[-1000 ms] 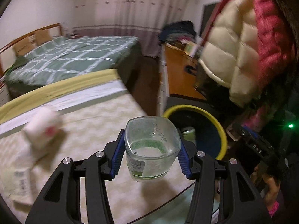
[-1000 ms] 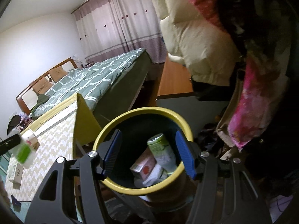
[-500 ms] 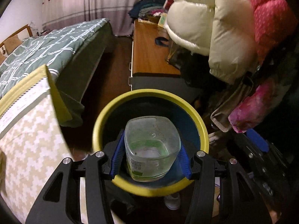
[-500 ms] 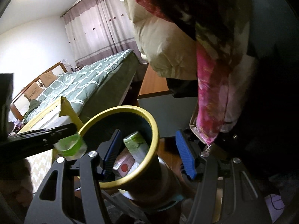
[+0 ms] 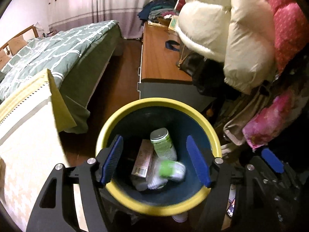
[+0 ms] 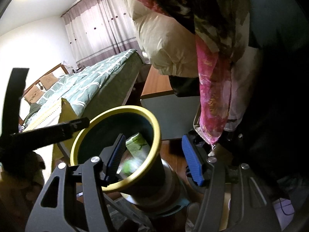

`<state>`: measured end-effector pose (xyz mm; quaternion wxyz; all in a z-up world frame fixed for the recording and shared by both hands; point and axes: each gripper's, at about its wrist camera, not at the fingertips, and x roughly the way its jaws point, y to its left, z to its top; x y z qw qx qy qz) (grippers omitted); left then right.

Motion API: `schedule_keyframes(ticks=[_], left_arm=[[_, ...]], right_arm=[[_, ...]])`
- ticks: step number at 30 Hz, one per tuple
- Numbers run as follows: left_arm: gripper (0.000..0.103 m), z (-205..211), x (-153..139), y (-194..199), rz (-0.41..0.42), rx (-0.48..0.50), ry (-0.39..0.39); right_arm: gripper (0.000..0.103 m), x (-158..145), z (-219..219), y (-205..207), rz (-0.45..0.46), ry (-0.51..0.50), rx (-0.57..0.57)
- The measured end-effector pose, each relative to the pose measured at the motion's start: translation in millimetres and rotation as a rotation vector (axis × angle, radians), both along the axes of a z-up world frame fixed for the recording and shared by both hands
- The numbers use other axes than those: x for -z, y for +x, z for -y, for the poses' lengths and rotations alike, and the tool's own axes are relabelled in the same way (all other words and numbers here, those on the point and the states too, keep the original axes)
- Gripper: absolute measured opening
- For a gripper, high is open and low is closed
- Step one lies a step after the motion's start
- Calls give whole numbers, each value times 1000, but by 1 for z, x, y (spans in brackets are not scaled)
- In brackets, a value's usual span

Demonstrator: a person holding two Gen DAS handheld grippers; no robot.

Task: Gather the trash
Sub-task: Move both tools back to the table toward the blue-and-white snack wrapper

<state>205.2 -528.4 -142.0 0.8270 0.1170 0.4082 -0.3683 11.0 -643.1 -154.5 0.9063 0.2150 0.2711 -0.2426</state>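
A yellow-rimmed dark bin [image 5: 135, 104] stands on the floor and also shows in the right wrist view [image 6: 115, 110]. My left gripper [image 5: 155, 161] is open and empty right above its mouth. The clear plastic cup with green residue [image 5: 170, 171] lies blurred inside the bin among a green-labelled carton [image 5: 163, 144] and a pink box [image 5: 143, 158]. My right gripper [image 6: 153, 161] is open and empty, beside the bin's right rim. The left gripper's arm [image 6: 48, 131] reaches over the bin in the right wrist view.
A bed with a green checked cover [image 5: 58, 48] lies at the left. A table with a zigzag cloth [image 5: 25, 139] is next to the bin. A wooden cabinet [image 5: 156, 58] and hanging padded coats [image 5: 231, 29] stand behind and to the right.
My left gripper carried the cup from over the table to above the bin, then opened; the cup dropped into the bin. My right gripper shifted to the bin's right side.
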Motion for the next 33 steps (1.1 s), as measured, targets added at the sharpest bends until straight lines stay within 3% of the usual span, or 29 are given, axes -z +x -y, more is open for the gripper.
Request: schedule_keyframes(ticks=[6, 13, 27, 33], left_arm=[[71, -63, -52, -28, 43, -24, -89], [74, -177, -102, -52, 146, -157, -152], [74, -435, -118, -102, 263, -602, -151], [74, -529, -118, -128, 290, -769, -176]], right_arm=[[59, -4, -21, 8, -2, -2, -44], [59, -8, -67, 29, -13, -16, -156], [60, -25, -243, 70, -26, -68, -572], [62, -31, -340, 67, -19, -90, -825]])
